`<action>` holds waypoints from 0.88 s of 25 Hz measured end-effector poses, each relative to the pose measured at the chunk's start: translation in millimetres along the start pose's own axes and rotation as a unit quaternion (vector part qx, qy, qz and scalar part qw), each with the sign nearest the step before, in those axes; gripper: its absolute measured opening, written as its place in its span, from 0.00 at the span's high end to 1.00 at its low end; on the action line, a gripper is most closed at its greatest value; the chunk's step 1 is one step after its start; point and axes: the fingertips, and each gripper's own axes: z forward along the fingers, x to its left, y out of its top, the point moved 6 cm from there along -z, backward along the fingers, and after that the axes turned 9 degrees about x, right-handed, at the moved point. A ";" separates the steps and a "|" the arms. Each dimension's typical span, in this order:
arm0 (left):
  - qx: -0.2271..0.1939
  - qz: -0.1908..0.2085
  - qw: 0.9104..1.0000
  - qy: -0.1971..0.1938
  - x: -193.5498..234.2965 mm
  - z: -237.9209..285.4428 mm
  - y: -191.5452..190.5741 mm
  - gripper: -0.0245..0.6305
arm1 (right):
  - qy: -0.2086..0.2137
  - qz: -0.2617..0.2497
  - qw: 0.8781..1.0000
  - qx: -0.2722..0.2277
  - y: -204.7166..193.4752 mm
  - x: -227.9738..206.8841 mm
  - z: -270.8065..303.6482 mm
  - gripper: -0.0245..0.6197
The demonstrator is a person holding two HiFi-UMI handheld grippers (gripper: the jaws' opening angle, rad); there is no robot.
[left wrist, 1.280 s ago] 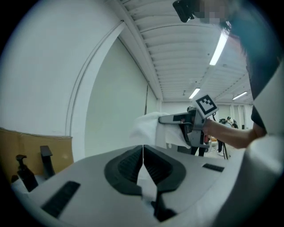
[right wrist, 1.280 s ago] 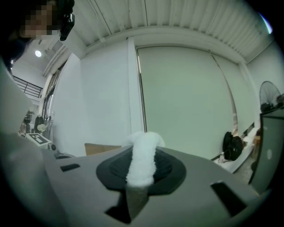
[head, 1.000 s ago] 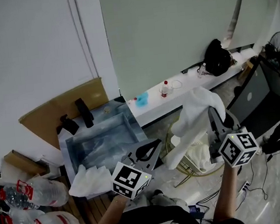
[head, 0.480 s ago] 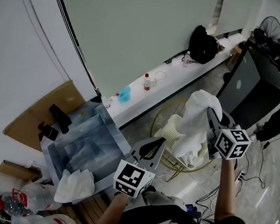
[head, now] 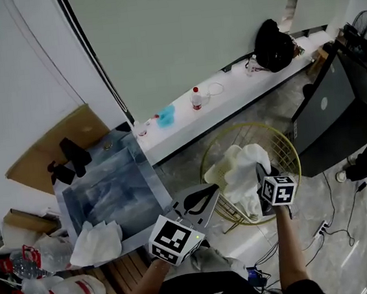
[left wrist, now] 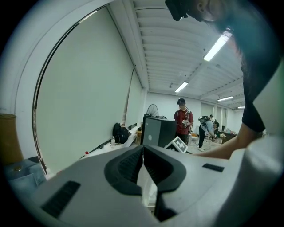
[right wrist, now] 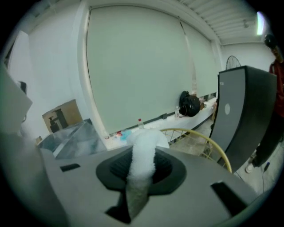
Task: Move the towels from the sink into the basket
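Note:
A yellow wire basket (head: pixel 287 150) stands on the floor right of the steel sink (head: pixel 149 181). My right gripper (head: pixel 259 173) is shut on a white towel (head: pixel 242 177) and holds it down inside the basket, over other pale cloth. In the right gripper view the towel (right wrist: pixel 143 155) runs up between the pads, with the basket rim (right wrist: pixel 213 148) behind. Another white towel (head: pixel 97 242) lies crumpled on the sink's front corner. My left gripper (head: pixel 208 191) hovers between sink and basket, jaws shut with nothing in them (left wrist: pixel 143 162).
A white ledge (head: pixel 242 88) along the wall carries a bottle (head: pixel 196 98), a blue thing (head: pixel 166 117) and a black bag (head: pixel 275 42). A dark cabinet (head: pixel 330 111) stands right of the basket. Large plastic bottles (head: pixel 59 293) lie lower left. People stand far off (left wrist: pixel 183 120).
My right gripper has come down with the towel, from above the basket into it. The left gripper has stayed near the sink's corner, still shut.

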 end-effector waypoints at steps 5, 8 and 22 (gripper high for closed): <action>0.010 -0.009 1.000 0.016 7.9 5.3 -6.2 0.95 | -0.002 -0.030 0.996 0.090 -48.8 -4.0 50.9 0.84; 0.016 -0.016 0.999 0.025 9.5 6.5 -9.6 0.95 | -0.001 -0.081 0.983 0.162 -76.1 -4.5 73.5 0.75; 0.005 -0.034 0.996 0.084 21.7 -34.8 -18.5 0.95 | 0.062 -0.100 0.990 0.079 -37.3 37.1 40.1 0.65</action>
